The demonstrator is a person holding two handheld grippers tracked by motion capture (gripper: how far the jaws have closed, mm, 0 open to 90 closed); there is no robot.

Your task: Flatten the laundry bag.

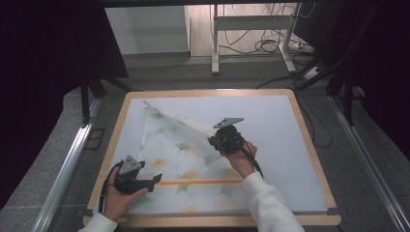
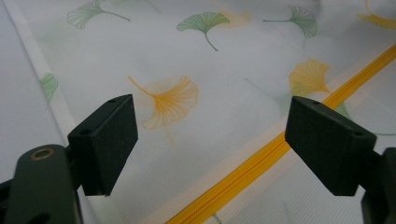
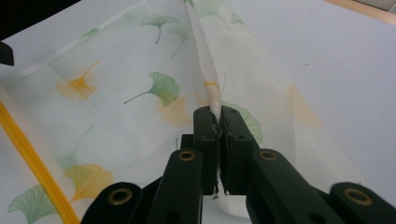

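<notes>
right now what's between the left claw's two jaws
Nothing is gripped: the left claw stands open over the leaf-print cloth, with the cloth's yellow zip crossing the gap, as the left gripper view shows.

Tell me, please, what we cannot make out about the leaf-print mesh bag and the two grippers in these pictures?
- High view: the right gripper has its jaws hidden under its own body and the lifted fold.
- Right gripper view: the pinched edge of the mesh bag vanishes between the shut jaws, so how deep it sits is unclear.
- Left gripper view: both ends of the orange zipper are cut off by the frame; the left gripper is open.
</notes>
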